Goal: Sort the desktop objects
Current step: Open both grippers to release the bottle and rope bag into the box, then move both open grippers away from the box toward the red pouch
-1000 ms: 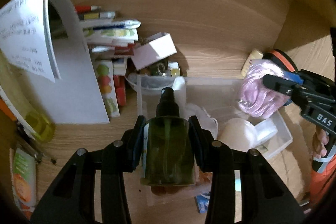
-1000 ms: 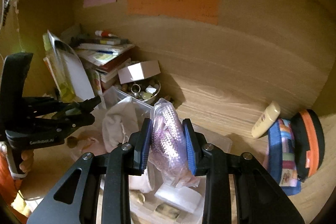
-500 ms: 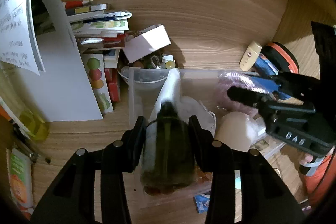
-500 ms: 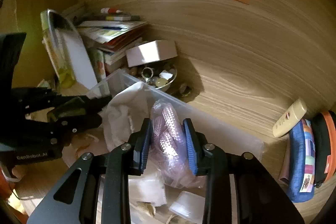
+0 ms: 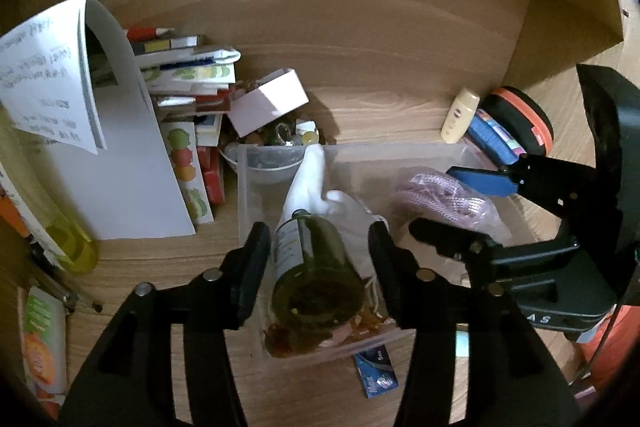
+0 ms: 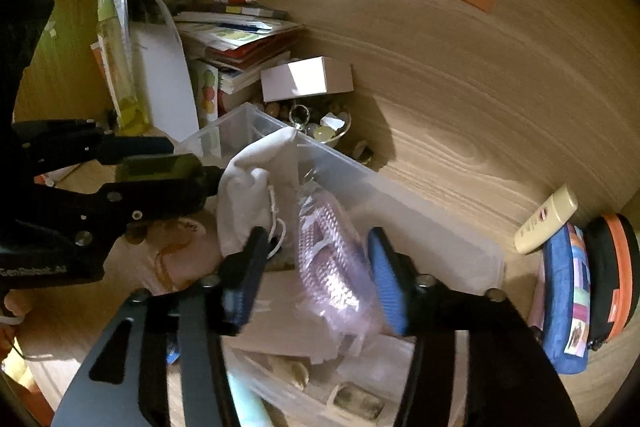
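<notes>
A clear plastic bin (image 5: 460, 151) (image 6: 424, 211) sits on the wooden desk. My left gripper (image 5: 318, 259) is open over its near left end. A dark green spray bottle (image 5: 316, 271) lies tipped between its fingers, nozzle pointing into the bin, with gaps on both sides. In the right wrist view the bottle (image 6: 160, 167) sits between the left gripper's fingers. My right gripper (image 6: 316, 275) is open over the bin. A pink item in a clear bag (image 6: 336, 275) (image 5: 444, 195) lies loose between its blue pads. A white cloth pouch (image 5: 316, 183) (image 6: 256, 183) is in the bin.
A stack of books and papers (image 5: 176, 87) and a white box (image 5: 268, 103) over a bowl of trinkets (image 6: 320, 123) stand at the back left. A cream tube (image 6: 544, 223), a blue pouch (image 6: 568, 299) and an orange-black case (image 6: 616, 275) lie right. A blue card (image 5: 376, 375) lies in front.
Both grippers lowered into the bin and opened. The green bottle tipped forward and sits loose between the left fingers. The pink bag was let go and lies in the bin.
</notes>
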Action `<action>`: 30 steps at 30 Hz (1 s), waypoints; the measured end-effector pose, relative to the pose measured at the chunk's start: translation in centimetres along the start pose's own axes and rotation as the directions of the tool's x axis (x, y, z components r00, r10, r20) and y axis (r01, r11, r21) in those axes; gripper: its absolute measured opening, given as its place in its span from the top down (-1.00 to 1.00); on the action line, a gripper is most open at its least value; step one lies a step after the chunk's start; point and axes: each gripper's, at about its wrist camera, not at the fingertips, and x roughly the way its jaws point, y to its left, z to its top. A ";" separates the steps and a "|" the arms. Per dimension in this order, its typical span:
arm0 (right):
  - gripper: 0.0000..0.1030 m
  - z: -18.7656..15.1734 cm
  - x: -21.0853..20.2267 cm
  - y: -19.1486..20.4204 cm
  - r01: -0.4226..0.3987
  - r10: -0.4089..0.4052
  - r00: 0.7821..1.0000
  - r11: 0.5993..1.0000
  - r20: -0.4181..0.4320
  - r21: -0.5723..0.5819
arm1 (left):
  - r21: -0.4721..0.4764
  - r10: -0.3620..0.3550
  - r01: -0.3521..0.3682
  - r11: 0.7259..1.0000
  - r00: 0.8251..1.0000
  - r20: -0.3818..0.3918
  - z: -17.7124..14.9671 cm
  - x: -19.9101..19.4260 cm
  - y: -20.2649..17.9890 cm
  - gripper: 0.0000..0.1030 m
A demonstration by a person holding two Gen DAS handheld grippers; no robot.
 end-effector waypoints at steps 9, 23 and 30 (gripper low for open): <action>-0.40 -0.5 -1.9 0.9 0.118 -0.117 0.992 0.993 0.036 -0.028 | -0.012 -0.003 0.004 1.000 0.999 0.041 -0.1 -1.3 0.1 -0.38; -0.68 -4.4 -7.0 -0.4 0.212 -0.216 0.975 0.975 0.058 0.065 | 0.052 0.017 -0.022 0.998 0.995 0.093 -0.8 -3.5 -1.9 -0.80; -0.69 -7.4 -9.0 -1.4 0.224 -0.229 0.973 0.967 0.037 0.119 | 0.069 0.049 -0.056 0.996 0.993 0.105 -2.2 -5.5 -2.1 -0.87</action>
